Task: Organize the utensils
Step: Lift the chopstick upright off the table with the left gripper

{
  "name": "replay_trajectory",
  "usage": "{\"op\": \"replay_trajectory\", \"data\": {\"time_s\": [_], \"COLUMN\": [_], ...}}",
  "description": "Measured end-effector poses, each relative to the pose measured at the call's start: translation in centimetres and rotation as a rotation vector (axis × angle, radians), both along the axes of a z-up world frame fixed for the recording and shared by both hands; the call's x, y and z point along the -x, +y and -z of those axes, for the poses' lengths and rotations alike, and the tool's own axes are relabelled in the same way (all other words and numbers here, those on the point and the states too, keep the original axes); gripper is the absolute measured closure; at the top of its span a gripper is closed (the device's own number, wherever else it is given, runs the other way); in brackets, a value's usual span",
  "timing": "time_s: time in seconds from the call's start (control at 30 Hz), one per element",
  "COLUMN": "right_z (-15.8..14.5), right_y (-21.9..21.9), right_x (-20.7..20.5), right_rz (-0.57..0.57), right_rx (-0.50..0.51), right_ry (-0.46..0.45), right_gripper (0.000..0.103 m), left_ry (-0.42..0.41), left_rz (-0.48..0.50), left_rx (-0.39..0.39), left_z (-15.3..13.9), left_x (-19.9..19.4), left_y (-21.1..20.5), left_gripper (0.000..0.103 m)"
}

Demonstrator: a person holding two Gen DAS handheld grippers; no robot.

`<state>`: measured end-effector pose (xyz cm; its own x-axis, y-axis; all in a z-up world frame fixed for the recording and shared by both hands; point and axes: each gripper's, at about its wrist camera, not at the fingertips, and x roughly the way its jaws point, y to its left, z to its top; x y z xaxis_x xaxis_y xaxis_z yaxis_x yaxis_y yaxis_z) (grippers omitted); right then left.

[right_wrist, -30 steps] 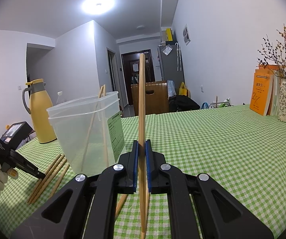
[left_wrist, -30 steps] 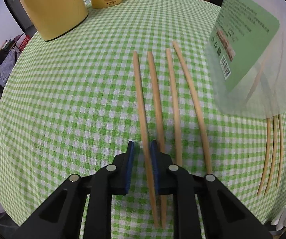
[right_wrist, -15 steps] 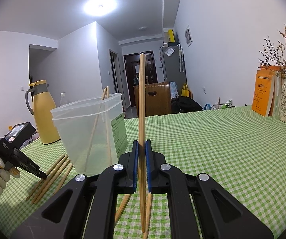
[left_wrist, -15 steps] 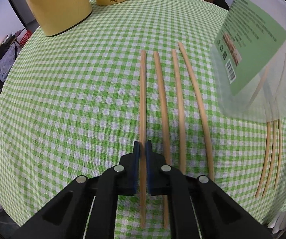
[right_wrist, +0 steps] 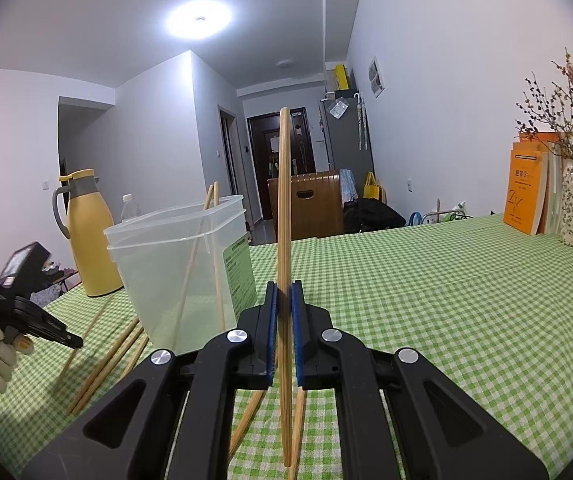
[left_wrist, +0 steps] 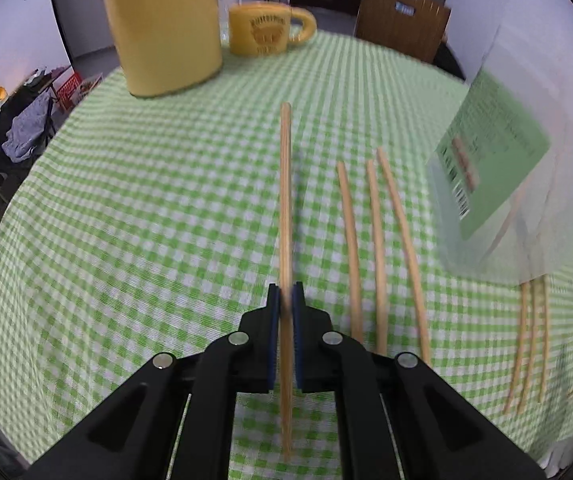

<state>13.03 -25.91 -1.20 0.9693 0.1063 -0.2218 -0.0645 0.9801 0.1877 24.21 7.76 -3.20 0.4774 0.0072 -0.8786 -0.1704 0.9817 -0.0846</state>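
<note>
The left gripper (left_wrist: 285, 292) is clamped on one bamboo chopstick (left_wrist: 285, 200) above the checked tablecloth (left_wrist: 146, 220), while the right gripper (right_wrist: 284, 292) pinches another chopstick (right_wrist: 283, 200) upright beside the clear plastic container (right_wrist: 174, 256).

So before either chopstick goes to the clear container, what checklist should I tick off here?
1. Left gripper shut on its chopstick: ok.
2. Right gripper shut on its own chopstick, held upright: ok.
3. Clear container upright and open-topped, two chopsticks already leaning inside: ok.
4. Left chopstick fully clear of the tablecloth: cannot tell, picture blurred.
5. Three loose chopsticks beside the left gripper undisturbed: ok.
6. Room inside for both sticks at once: cannot tell.
</note>
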Motion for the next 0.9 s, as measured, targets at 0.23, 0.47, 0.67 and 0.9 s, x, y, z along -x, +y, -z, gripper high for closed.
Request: {"op": "replay_trajectory", "data": {"time_s": [0.23, 0.47, 0.67, 0.9], "right_z": [0.1, 0.1, 0.0, -0.5], "right_y": [0.2, 0.5, 0.7, 2.0], "right_x": [0.0, 0.0, -0.6, -0.8], "right_rz": [-0.008, -0.003, -0.017, -0.027], "right_rx": [0.002, 0.024, 0.026, 0.082], "right_ry": [0.001, -0.008, 0.024, 0.047], "right_gripper": [0.096, 0.096, 0.096, 0.096], "left_ry": [-0.181, -0.310, -0.390, -0.468], "left_rz": [-0.003, 0.015, 0.021, 0.034], "left_rx": [-0.019, -0.059, -0.091, -0.079], "left_z": [-3.0, -4.8, -6.7, -8.2], "left_x": [4.1, 5.2, 6.2, 8.0], "left_y": [0.1, -0.8, -1.8, -2.8], "left_gripper": [0.099, 0.099, 0.099, 0.099]}}
